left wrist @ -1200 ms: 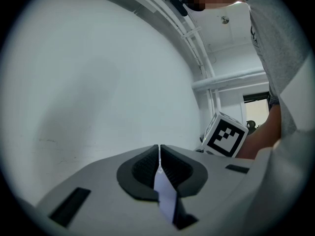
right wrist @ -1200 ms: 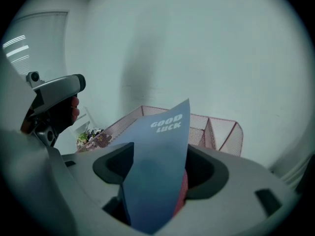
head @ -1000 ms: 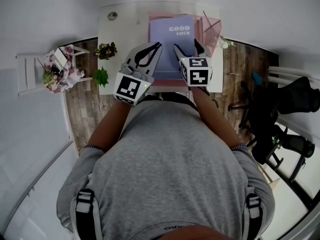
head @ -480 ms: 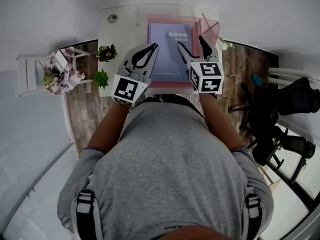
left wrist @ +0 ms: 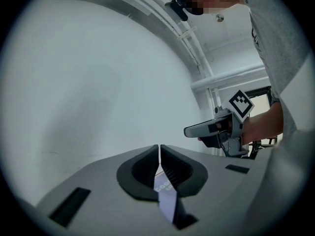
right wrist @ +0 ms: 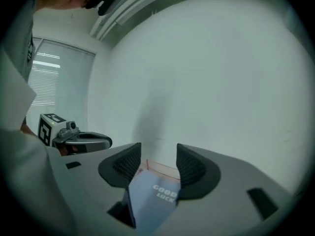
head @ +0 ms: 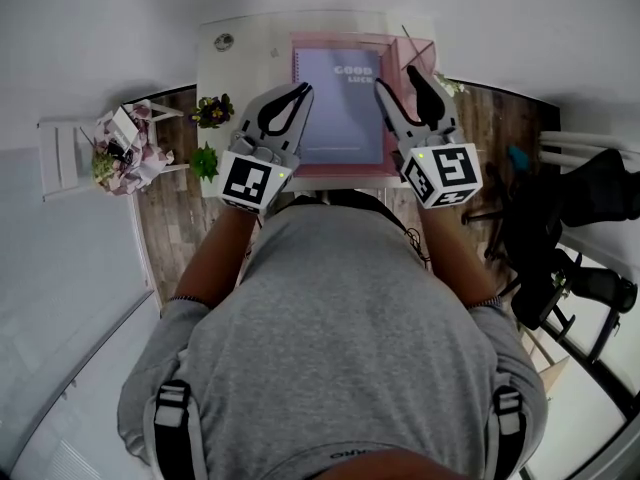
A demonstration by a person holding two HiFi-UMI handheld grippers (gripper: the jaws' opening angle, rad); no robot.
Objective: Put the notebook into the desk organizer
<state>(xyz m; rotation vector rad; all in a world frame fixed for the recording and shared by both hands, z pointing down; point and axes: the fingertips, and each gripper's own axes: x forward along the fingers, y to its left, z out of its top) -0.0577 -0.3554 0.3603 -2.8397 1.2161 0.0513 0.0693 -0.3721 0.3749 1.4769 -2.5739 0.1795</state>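
Observation:
A lavender notebook printed "GOOD LUCK" lies flat inside the pink desk organizer on the white desk. My left gripper hovers over the notebook's left edge, its jaws shut with nothing between them. My right gripper hangs above the notebook's right edge, open. Its jaws have just been closing part way, with nothing between them. In the right gripper view the notebook and the pink rim show beyond the open jaws, well below them.
The organizer has upright side compartments at its right. The white desk bears a small round item. Two potted plants and a white stool with flowers stand to the left. A black office chair is at the right.
My right gripper has lifted off the notebook's right part and drawn right, its jaws narrower than before. The left gripper has hardly moved. The notebook stays in the organizer.

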